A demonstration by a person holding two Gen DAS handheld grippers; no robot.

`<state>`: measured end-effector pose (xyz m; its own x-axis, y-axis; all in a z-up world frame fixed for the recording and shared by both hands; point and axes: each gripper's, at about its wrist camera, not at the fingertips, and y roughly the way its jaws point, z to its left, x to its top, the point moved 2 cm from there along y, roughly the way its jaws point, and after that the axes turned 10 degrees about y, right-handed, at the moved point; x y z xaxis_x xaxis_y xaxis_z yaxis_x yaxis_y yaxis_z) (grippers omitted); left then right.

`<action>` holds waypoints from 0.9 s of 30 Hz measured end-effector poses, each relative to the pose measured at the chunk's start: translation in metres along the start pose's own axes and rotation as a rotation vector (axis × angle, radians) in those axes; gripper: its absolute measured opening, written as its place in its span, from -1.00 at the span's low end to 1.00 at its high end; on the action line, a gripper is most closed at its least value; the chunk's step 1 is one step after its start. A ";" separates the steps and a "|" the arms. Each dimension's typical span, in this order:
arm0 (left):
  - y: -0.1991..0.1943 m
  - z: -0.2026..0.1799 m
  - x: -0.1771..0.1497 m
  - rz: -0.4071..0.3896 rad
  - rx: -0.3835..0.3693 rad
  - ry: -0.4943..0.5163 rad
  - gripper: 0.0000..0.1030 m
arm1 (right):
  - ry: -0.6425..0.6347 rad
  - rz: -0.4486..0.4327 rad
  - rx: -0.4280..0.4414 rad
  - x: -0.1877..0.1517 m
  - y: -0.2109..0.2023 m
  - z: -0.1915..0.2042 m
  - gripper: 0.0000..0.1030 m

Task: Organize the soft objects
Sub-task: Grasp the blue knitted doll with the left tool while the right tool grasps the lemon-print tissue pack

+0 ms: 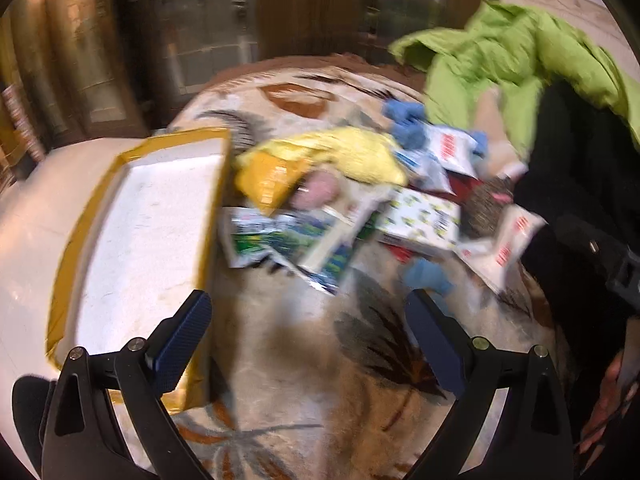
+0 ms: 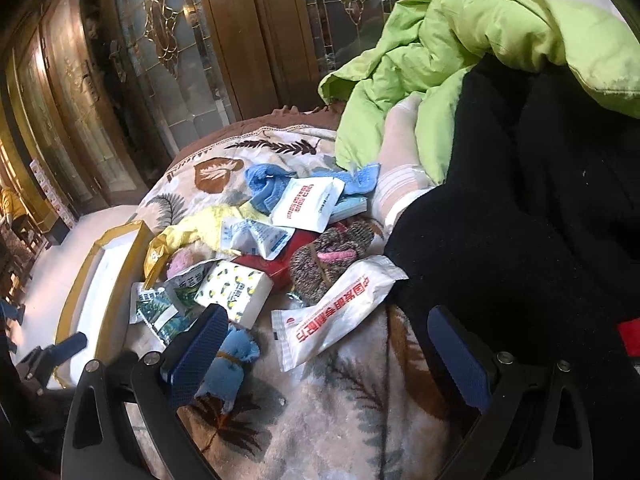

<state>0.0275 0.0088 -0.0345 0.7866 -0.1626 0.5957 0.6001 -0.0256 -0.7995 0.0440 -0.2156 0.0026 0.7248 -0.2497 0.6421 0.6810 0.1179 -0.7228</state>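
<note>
Right wrist view showed the right gripper (image 2: 324, 344) with its jaws spread wide and nothing between them, hovering low over the leaf-patterned blanket (image 2: 344, 412) at the near edge of a heap of soft things. A small blue cloth bundle (image 2: 230, 364) lay just beside the left finger, apparently touching it, and a white packet with red lettering (image 2: 336, 312) lay between the fingers' line and the heap beyond. Farther off sat a lemon-print tissue pack (image 2: 236, 292), a yellow cloth (image 2: 204, 228), a blue towel (image 2: 266, 186) and a speckled knitted piece (image 2: 328, 258), all overlapping. To the left, off the blanket on the pale floor, stood the yellow-rimmed tray (image 2: 108, 276), empty as far as could be seen. The left gripper (image 1: 308, 336) was likewise wide apart and empty, over the blanket near the tray's right wall; its picture was blurred, so finer detail could not be told. The likeliest trouble was a grab into the overlapping pile catching two items at once, or pinching the plush blanket along with a packet and dragging the heap. The slick packet could slip from the pads. A green quilted garment (image 2: 472, 40) and dark clothing (image 2: 520, 208) crowded the right side and could snag a finger.
</note>
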 end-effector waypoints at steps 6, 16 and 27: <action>0.021 -0.036 0.010 0.033 -0.105 0.119 0.90 | -0.091 0.083 0.065 0.009 0.024 0.019 0.97; 0.057 -0.058 0.011 0.114 -0.227 0.136 0.90 | -0.432 0.311 0.188 0.007 0.091 0.078 0.96; 0.075 -0.064 0.011 0.161 -0.270 0.084 0.89 | -0.589 0.427 0.228 -0.001 0.129 0.092 0.66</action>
<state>0.0719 -0.0578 -0.0935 0.8470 -0.2664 0.4601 0.3997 -0.2515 -0.8815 0.1406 -0.1118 -0.0682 0.8230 0.4083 0.3949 0.2873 0.3005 -0.9095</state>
